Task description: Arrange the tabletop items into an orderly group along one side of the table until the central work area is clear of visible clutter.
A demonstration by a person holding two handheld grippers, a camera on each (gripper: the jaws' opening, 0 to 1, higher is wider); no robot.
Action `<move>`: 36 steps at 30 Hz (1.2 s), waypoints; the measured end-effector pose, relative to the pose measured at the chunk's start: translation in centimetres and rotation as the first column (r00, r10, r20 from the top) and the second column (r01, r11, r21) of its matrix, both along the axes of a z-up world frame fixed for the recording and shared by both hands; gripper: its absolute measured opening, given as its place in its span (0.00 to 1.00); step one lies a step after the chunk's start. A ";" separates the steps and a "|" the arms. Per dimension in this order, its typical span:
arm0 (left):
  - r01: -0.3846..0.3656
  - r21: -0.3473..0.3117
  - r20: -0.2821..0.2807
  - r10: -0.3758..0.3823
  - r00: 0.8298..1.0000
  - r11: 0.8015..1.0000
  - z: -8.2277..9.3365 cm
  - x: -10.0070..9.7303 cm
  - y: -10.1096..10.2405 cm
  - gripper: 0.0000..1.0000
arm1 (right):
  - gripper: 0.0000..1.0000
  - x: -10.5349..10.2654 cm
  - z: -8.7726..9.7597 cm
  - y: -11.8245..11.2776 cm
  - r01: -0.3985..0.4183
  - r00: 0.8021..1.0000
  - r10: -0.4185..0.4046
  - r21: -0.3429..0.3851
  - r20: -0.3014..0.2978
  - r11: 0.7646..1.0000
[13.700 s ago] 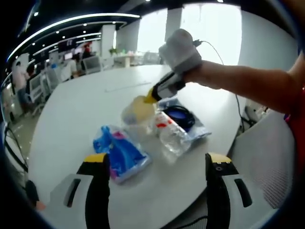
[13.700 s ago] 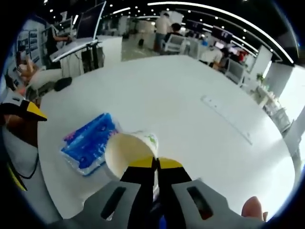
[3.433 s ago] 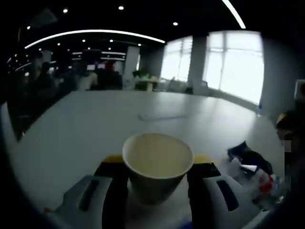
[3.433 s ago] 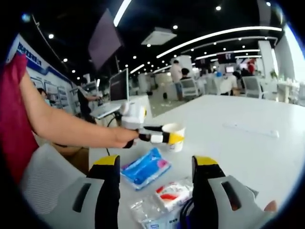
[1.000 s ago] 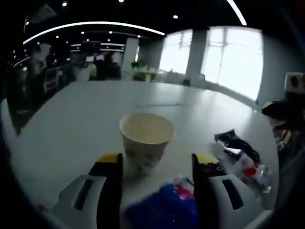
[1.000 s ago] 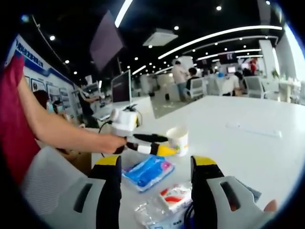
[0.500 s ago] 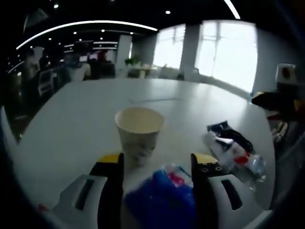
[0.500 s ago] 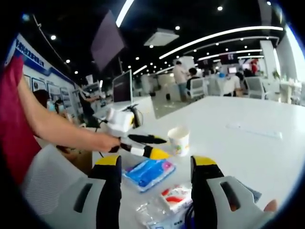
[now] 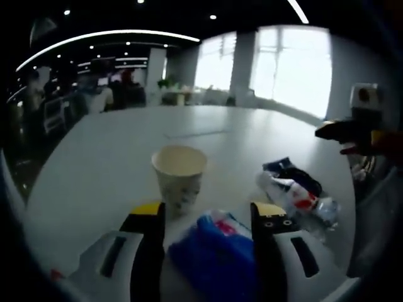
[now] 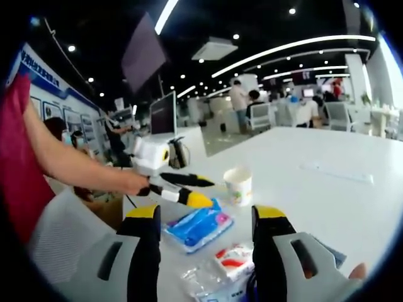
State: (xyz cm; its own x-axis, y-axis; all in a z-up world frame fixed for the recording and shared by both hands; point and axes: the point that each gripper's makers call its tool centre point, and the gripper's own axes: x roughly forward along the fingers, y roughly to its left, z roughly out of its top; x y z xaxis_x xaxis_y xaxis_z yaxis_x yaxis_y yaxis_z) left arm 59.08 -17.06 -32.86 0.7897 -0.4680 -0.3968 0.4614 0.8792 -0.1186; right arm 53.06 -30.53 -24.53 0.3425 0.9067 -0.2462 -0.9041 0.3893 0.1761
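A paper cup [image 9: 179, 176] stands upright on the white table [image 9: 101, 157], just beyond my left gripper [image 9: 208, 215], which is open. A blue packet [image 9: 214, 255] lies blurred and close between its jaws. To the right lie a clear bag with a red-and-white pack [image 9: 296, 196] and a dark cable [image 9: 291, 171]. In the right gripper view, the left gripper [image 10: 196, 190] hovers open over the blue packet [image 10: 198, 228], left of the cup [image 10: 239, 184]. My right gripper [image 10: 208, 217] is open and holds nothing, with the clear bag [image 10: 223, 264] near it.
A long flat strip [image 10: 337, 171] lies further out on the table. The person's arm [image 10: 69, 167] reaches in from the left above a white mesh chair [image 10: 63, 226] at the table's edge. Desks, monitors and people fill the office behind.
My left gripper has let go of the cup and drawn back from it; the cup stays standing. The blue packet has come in between the left jaws. The right gripper has hardly moved.
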 end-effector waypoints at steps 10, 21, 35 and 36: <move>0.051 0.056 -0.005 -0.051 0.999 0.997 0.6 -1.3 1.4 0.48 | 0.58 -0.2 0.2 0.1 -0.002 1.000 0.002 0.000 0.005 1.000; 0.118 0.135 -0.022 -0.116 0.993 0.984 0.5 -1.6 2.6 0.46 | 0.58 -0.2 0.2 0.1 -0.001 1.000 0.001 -0.002 0.005 1.000; 0.222 0.230 -0.079 -0.209 0.975 0.948 -0.9 -1.1 2.7 0.38 | 0.57 -0.1 0.3 -0.1 0.006 1.000 -0.006 -0.003 0.006 1.000; 0.231 0.234 -0.081 -0.218 0.973 0.944 -1.0 -1.0 2.6 0.37 | 0.58 -0.1 0.3 -0.1 0.007 1.000 -0.007 -0.004 0.007 1.000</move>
